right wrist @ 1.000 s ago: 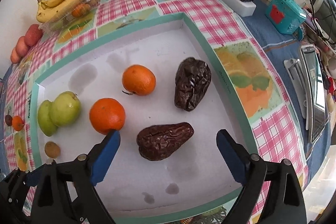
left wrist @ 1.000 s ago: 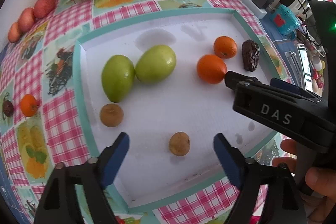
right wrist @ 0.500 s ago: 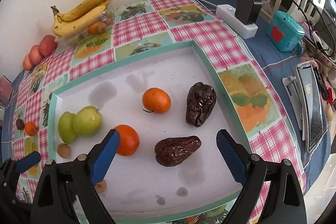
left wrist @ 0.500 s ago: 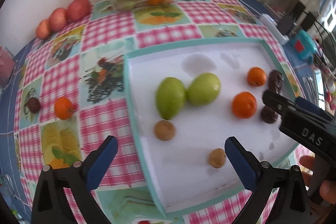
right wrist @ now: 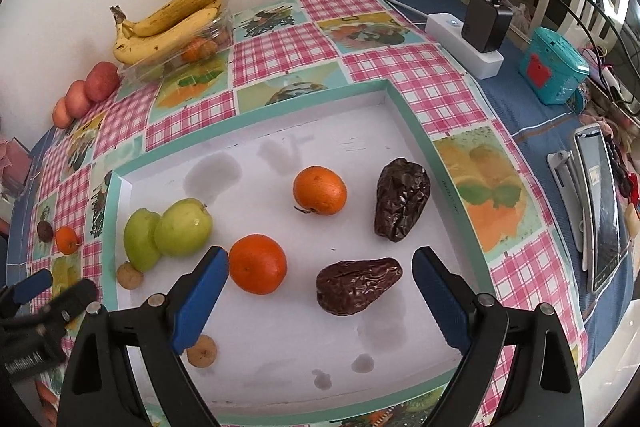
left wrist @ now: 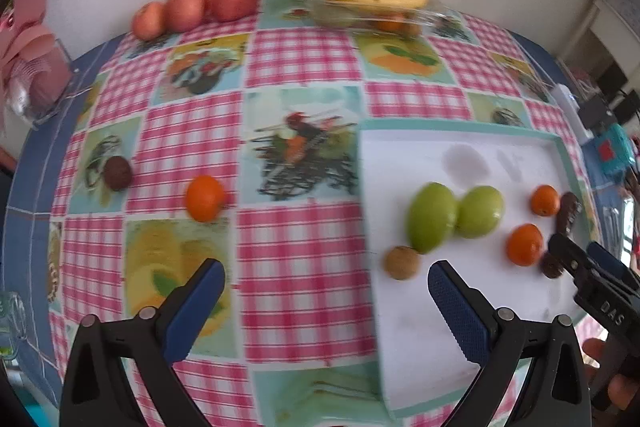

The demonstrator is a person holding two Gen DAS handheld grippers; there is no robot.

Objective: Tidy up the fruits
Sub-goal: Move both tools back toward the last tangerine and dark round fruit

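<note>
Scanning from the left of the left wrist view, we find a small orange (left wrist: 205,203) alone on the checked cloth (left wrist: 304,267), our left gripper (left wrist: 324,303) spread wide and empty below it, and right of centre the white tray (left wrist: 472,311) with grouped fruit, where our right gripper (right wrist: 320,291) gapes empty over a wrinkled date (right wrist: 358,285).

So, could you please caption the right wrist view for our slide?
Open right gripper above tray holding paired oranges, green fruits, dates.

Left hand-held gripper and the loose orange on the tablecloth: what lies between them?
Bare tablecloth, as the left wrist view shows; the left hand-held gripper stands open, short of the orange.
</note>
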